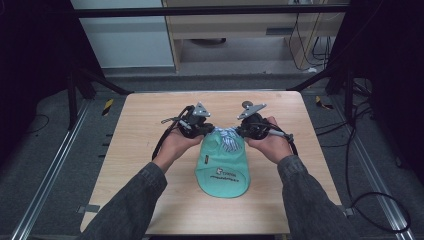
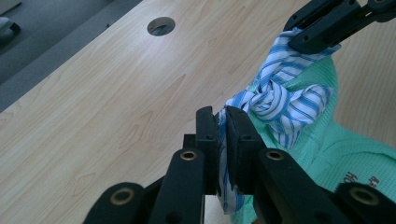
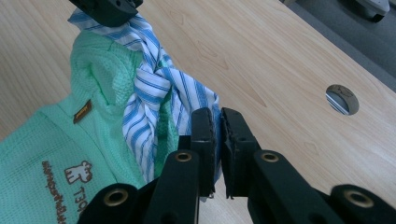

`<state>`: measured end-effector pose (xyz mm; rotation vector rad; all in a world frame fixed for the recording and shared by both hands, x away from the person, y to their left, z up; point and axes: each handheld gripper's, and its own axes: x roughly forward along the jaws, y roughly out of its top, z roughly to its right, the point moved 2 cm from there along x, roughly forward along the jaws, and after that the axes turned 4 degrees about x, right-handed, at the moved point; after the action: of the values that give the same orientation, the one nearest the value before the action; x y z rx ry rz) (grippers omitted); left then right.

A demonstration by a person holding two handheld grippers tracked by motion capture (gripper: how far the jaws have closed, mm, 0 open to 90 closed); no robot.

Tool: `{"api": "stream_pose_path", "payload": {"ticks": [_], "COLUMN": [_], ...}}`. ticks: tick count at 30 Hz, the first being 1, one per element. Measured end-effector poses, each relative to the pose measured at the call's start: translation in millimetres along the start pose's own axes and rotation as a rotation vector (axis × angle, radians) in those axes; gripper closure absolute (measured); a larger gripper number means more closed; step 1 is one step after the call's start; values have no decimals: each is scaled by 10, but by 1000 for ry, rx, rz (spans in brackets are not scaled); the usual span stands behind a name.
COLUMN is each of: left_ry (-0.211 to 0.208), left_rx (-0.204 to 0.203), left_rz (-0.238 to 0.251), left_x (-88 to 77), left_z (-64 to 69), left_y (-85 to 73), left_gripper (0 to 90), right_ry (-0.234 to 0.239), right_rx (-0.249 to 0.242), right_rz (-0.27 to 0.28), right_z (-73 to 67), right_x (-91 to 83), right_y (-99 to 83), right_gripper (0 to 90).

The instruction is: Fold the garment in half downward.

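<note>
I have both tongs clenched on cloth. The left tongs (image 2: 223, 135) grip 1 free end of the blue-and-white striped strip (image 2: 280, 100); the fabric edge sits pinched between the 2 black jaws, which stand nearly together. The right tongs (image 3: 218, 140) grip the other free end of the same strip in the same manner.

Between the 2 grip points I see the strip tied in 1 knot (image 3: 149, 81), sitting at the gathered top of the mint-green waffle-knit bag (image 1: 222, 162). In the high view the left tongs (image 1: 209, 129) and the right tongs (image 1: 239, 131) face each other from either side of the knot, close together, with the strip stretched between them.

The green bag lies flat on the desk (image 1: 150, 130) near its centre, its body extending from the knot toward my side. It carries a printed logo and text, too small for me to read, and a small brown tag (image 3: 82, 111) near the neck.

The desk is light wood with a round cable hole (image 2: 161, 25). Dark flooring and metal rails surround it.
</note>
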<state>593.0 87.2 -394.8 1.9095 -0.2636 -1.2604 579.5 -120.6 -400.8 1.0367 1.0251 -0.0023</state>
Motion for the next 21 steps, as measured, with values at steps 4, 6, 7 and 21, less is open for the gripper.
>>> {"api": "stream_pose_path", "payload": {"ticks": [4, 6, 7, 21], "left_ry": [6, 5, 8, 23], "left_rx": [-6, -11, -13, -7], "left_rz": [3, 1, 2, -4], "left_x": [5, 7, 4, 7], "left_z": [-21, -37, -44, -89], "left_y": [0, 0, 2, 9], "left_gripper": [842, 842, 842, 840], "right_ry": [-1, -5, -3, -11], "right_rx": [4, 4, 5, 8], "right_rz": [7, 8, 11, 18], "right_z": [6, 11, 10, 18], "right_x": [5, 5, 9, 67], "right_y": [8, 21, 29, 68], "right_gripper": [843, 843, 843, 843]}}
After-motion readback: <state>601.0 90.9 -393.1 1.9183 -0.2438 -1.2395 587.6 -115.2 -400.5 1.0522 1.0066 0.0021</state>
